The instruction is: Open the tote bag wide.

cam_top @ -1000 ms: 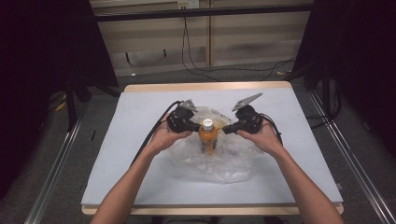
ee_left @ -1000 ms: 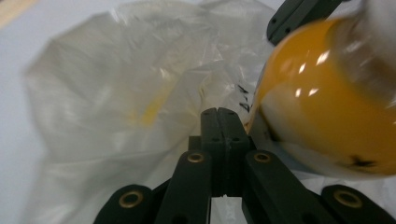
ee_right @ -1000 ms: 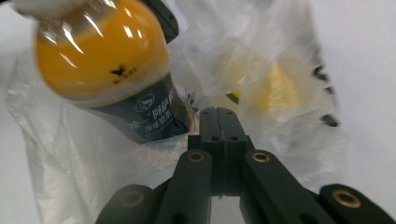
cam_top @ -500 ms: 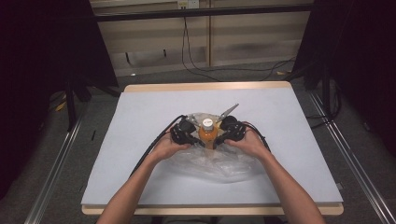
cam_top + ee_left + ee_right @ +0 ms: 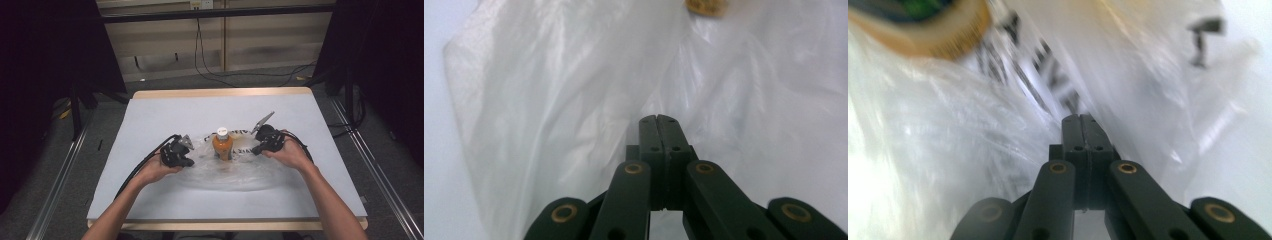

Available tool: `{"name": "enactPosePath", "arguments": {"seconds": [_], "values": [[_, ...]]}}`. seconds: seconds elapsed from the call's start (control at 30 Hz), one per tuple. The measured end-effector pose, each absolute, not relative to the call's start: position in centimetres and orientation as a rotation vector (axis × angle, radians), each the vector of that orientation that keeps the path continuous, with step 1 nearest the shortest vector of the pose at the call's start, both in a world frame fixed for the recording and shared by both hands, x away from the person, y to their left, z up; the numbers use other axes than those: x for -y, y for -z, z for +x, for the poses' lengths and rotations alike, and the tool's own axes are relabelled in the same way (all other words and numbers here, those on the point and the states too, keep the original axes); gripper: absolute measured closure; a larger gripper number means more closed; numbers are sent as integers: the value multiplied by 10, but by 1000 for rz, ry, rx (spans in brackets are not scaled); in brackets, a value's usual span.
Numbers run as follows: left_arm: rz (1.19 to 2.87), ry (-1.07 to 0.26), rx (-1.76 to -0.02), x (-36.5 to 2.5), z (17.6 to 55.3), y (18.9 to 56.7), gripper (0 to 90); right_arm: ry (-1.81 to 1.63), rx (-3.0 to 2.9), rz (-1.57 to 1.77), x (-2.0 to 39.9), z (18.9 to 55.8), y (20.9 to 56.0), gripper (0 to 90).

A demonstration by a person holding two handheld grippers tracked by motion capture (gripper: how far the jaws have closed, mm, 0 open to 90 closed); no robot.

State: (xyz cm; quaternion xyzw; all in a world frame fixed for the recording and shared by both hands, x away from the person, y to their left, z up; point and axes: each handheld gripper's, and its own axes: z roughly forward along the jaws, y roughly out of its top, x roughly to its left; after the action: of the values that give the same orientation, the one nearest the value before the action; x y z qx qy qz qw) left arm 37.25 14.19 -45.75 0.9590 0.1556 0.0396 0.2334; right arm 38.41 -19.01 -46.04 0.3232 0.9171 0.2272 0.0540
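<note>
An orange bottle [image 5: 222, 146] with a white cap stands upright mid-table inside a clear plastic bag [image 5: 235, 172] that lies spread around its base. My left gripper [image 5: 191, 163] rests low at the bag's left edge. Its jaws are shut, and the film's folds [image 5: 549, 100] run into their tips [image 5: 657, 118]. My right gripper [image 5: 255, 149] sits at the bag's right edge beside the bottle. It too is shut, with printed film [image 5: 1038, 85] bunched at its tips [image 5: 1081, 117]. The bottle's bottom [image 5: 923, 25] is close by at the upper left of the right gripper view, and a bit of the bottle [image 5: 706, 6] peeks in at the top of the left gripper view.
The white tabletop [image 5: 150, 120] has a wooden rim. Cables [image 5: 215, 75] lie on the floor behind the far edge. Metal rails [image 5: 60, 180] run along both sides, and dark curtains hang left and right.
Both hands have moved apart from the bottle and sunk to the table, the left going left and nearer the front. The bag, earlier gathered up around the bottle, now lies low and spread.
</note>
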Motion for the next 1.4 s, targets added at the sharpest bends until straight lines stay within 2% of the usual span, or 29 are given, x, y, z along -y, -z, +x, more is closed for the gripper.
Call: {"name": "enactPosePath", "arguments": {"seconds": [0.17,0.63,0.77,0.83,1.1,1.4], "values": [[2643,-105,-414,-151,363,457,900,-578,-2768,946,205,373,458,900],[2600,-50,-454,-168,354,457,900,-554,-2785,962,222,364,456,900],[2522,-39,-469,-166,353,454,900,-574,-2778,981,224,363,455,900],[2459,-41,-462,-164,351,446,900,-626,-2769,1000,221,366,453,900],[2413,-60,-400,-136,344,427,900,-763,-2772,918,193,381,440,900],[2428,-36,-408,-100,348,440,900,-799,-2833,885,156,405,448,900]]}}
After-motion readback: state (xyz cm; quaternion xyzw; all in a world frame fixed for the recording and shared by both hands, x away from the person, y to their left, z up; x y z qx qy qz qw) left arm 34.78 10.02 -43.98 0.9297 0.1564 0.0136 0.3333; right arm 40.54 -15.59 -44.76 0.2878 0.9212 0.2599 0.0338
